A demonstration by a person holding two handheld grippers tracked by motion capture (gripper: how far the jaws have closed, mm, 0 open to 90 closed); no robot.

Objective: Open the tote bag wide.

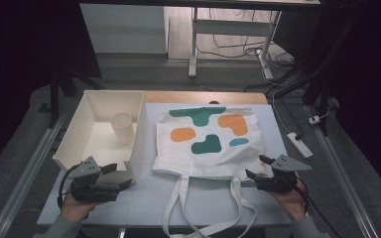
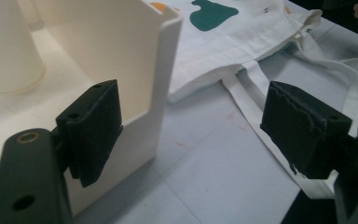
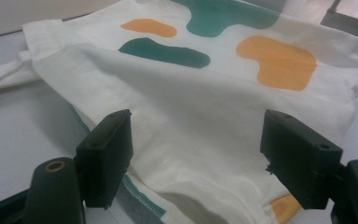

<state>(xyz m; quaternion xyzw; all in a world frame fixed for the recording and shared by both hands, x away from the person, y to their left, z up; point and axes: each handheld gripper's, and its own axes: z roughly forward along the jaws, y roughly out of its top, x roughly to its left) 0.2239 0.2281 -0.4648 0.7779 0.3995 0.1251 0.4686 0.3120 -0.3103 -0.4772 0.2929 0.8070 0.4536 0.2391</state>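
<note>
A white tote bag [image 1: 206,144] with green and orange blobs lies flat mid-table, its opening and two long handles [image 1: 178,208] toward me. To its left stands a white bin [image 1: 134,144] holding a paper cup [image 1: 122,128]. My left gripper [image 1: 120,176] is open at the bin's near right corner, nothing between its jaws. In the left gripper view that gripper [image 2: 196,130] faces the bin's corner wall [image 2: 163,70], with the cup [image 2: 4,51] and bag handles [image 2: 261,116] either side. My right gripper [image 1: 256,167] is open at the bag's near right corner; in the right gripper view that gripper [image 3: 196,154] straddles the bag [image 3: 205,93] without pinching it.
The pale table mat [image 1: 213,198] has free room near its front edge between the hands. A white power strip [image 1: 299,144] lies on the floor off the table's right side. Metal rails run along both sides; desk legs and cables stand beyond the far edge.
</note>
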